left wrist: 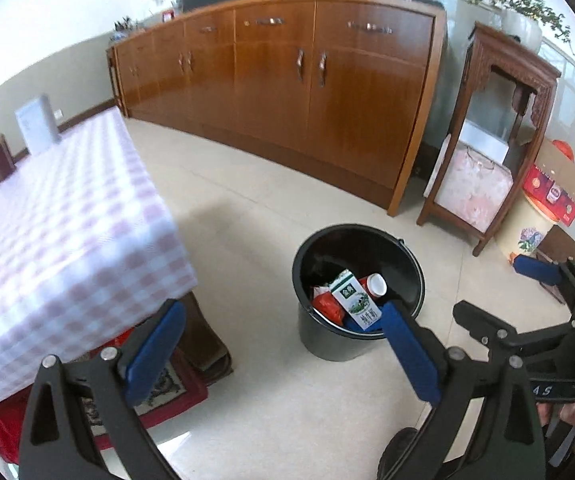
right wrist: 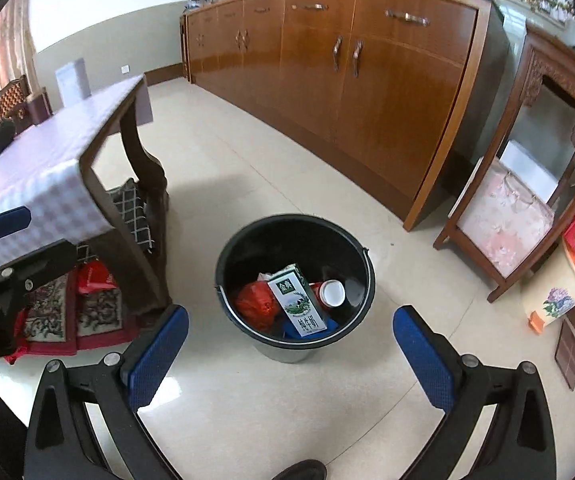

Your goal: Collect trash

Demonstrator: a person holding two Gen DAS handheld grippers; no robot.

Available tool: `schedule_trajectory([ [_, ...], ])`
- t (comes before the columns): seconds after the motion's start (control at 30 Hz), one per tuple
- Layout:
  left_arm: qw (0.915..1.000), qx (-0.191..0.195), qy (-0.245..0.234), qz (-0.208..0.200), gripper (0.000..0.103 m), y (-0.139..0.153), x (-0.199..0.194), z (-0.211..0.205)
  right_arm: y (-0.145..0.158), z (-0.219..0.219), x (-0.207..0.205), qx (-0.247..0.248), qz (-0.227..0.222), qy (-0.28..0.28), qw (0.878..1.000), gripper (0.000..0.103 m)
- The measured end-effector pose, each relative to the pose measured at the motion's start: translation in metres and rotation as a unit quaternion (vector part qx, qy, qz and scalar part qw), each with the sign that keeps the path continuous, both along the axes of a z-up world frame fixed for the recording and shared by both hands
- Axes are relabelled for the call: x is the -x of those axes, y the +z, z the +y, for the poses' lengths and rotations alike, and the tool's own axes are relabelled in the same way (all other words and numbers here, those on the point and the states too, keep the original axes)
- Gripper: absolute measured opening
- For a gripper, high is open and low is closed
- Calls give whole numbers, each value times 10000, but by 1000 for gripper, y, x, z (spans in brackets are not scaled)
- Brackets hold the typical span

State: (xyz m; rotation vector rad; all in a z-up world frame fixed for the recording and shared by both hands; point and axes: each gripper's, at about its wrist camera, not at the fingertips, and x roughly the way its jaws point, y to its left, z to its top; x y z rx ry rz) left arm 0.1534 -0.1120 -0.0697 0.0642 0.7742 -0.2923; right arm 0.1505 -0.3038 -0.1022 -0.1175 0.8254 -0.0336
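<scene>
Blue-padded fingers [right wrist: 155,354] of the right gripper [right wrist: 291,344] stand wide apart with nothing between them, poised above the round black plastic bucket [right wrist: 247,240] on the pale tiled floor [right wrist: 227,168]. Likewise the left gripper [left wrist: 279,344] gapes empty. Inside the bucket lie a green-and-white milk carton [right wrist: 297,300], a crumpled red bag [right wrist: 257,300] and a red white-capped bottle [right wrist: 329,292]. Dropping seems finished; next, I judge, comes searching for more trash, perhaps around the pink-checked clothed table [left wrist: 67,208].

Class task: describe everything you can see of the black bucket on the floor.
The black bucket looks like smooth plastic, round, with a thin metal handle folded down along its rim. It stands upright on the pale tiled floor beside the table. Inside lie a milk carton, a crumpled red bag and a red bottle with a white cap.
</scene>
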Motion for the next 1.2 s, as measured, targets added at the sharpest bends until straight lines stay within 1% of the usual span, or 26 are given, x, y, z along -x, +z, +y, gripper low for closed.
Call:
schedule_trajectory([
  [0.13,9997,-71,130,-206,100,18,22,9,26,9,20,5,-86,-39,10000,103],
  [0.2,9992,-91,215,-314,100,28,33,16,40,14,31,96,-167,-109,9998,103],
  [0.33,9974,-130,403,-575,100,50,58,31,65,30,58,354,-460,-77,9983,103],
  [0.5,9948,-117,735,-696,100,67,83,46,84,43,84,214,-704,-18,9973,103],
  [0.63,9929,-39,870,-806,100,78,108,55,99,55,107,216,-901,107,9956,103],
  [0.9,9902,85,829,-1124,100,106,150,56,135,68,151,226,-1284,183,9913,103],
  [1.07,9876,143,831,-1325,100,116,161,58,154,69,169,298,-1521,154,9878,103],
  [1.2,9871,221,826,-1351,101,117,164,60,159,66,177,359,-1588,82,9866,103],
])
